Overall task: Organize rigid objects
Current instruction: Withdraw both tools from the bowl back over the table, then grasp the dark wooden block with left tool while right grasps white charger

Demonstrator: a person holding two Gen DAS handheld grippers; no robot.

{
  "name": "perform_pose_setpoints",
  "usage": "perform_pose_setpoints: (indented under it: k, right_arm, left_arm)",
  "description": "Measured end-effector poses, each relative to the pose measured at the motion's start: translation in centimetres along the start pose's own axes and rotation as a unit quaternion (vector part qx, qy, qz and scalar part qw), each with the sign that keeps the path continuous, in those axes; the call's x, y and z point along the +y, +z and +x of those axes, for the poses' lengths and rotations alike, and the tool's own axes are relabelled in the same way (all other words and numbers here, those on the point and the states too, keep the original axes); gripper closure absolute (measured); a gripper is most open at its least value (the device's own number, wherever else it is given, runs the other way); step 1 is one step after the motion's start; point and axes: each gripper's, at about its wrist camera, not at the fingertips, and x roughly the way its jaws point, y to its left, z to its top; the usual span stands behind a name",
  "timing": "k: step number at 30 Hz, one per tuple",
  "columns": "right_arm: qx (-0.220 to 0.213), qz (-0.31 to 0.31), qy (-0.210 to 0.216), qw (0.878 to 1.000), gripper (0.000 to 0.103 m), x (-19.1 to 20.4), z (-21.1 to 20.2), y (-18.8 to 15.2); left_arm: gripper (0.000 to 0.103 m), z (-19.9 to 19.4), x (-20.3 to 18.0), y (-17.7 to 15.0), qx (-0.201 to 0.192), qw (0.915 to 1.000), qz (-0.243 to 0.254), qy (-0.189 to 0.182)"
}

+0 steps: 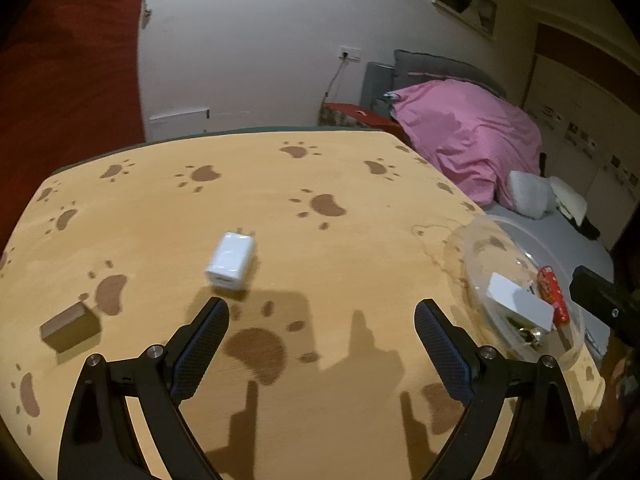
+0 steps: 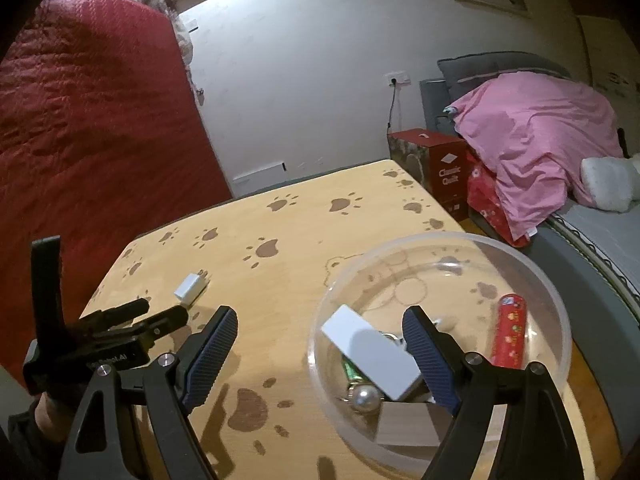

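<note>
Left wrist view puts the white USB charger (image 1: 231, 263) just beyond your left gripper (image 1: 322, 316), nearer its left fingertip, long axis running away, jaws wide and empty.

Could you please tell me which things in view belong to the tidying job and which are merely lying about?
Part of the job:
clear bowl
white flat box, red tube, silver ball and green item in the bowl
white charger on the table
brown block on the table

Just lying about:
pink quilt
red carton
white pillow
</note>
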Motion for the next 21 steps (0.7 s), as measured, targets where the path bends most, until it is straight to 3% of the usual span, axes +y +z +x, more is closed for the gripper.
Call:
perform_pose_setpoints:
  k: [6,14,16,21]
  right_arm:
    - [0.007,0.002,0.014,1.0,0.001,1.0,0.7,0.1]
    - [0.015,-0.01,0.027,0.999,0.0,3.0,1.7,0.9]
    - [0.02,-0.016,0.034,0.999,0.0,3.8,2.1,1.1]
    - [0.026,-0.035,0.043,0.998,0.0,5.5,2.9,1.4]
  left_arm:
    - [0.008,-0.9,2.8,-0.4,-0.005,0.9995,-0.018,0.024]
    - [0.007,-2.3,8.5,-0.8,-0.009,0.9934,-0.076,0.084]
    - [0.007,-2.4,9.5,-0.9,-0.005,0.9907,-0.076,0.113]
    - [0.007,-2.3,11.6,-1.4,0.001,0.9861,-0.086,0.142]
